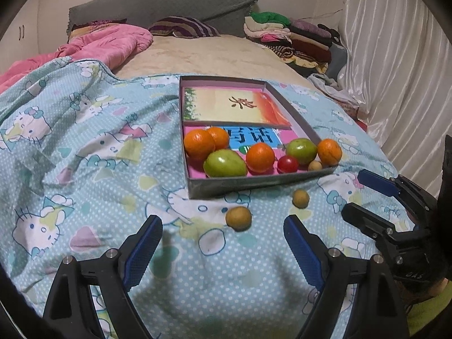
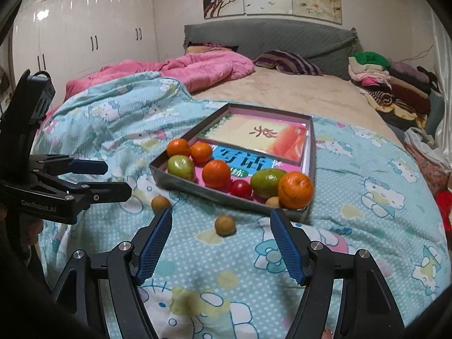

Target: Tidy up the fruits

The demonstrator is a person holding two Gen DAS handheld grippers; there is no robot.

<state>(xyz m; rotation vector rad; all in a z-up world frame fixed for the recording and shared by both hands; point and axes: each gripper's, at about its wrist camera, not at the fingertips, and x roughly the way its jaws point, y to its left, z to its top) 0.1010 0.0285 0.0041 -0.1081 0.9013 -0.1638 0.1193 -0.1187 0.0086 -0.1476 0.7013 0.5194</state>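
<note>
A grey box (image 1: 254, 183) (image 2: 180, 182) lies on the bed and holds several oranges (image 1: 260, 157) (image 2: 216, 173), two green fruits (image 1: 224, 163) (image 2: 265, 180), a red tomato (image 1: 287, 164) (image 2: 240, 188) and a small brown fruit (image 1: 314, 165) (image 2: 273, 201). Two small brown fruits lie loose on the blanket in front of the box, one (image 1: 238, 218) (image 2: 160, 203) to the left and one (image 1: 300, 198) (image 2: 225, 225) to the right. My left gripper (image 1: 223, 250) (image 2: 114, 179) is open and empty, just short of the left one. My right gripper (image 2: 221, 244) (image 1: 356, 190) is open and empty, with the right one just beyond its fingertips.
A blue Hello Kitty blanket (image 1: 84, 169) (image 2: 367, 226) covers the near bed. A pink quilt (image 1: 107, 45) (image 2: 197, 65), a striped pillow (image 1: 183, 26) and folded clothes (image 1: 296, 36) (image 2: 395, 84) lie farther back. Printed books (image 1: 234, 107) (image 2: 262, 135) fill the box's far half.
</note>
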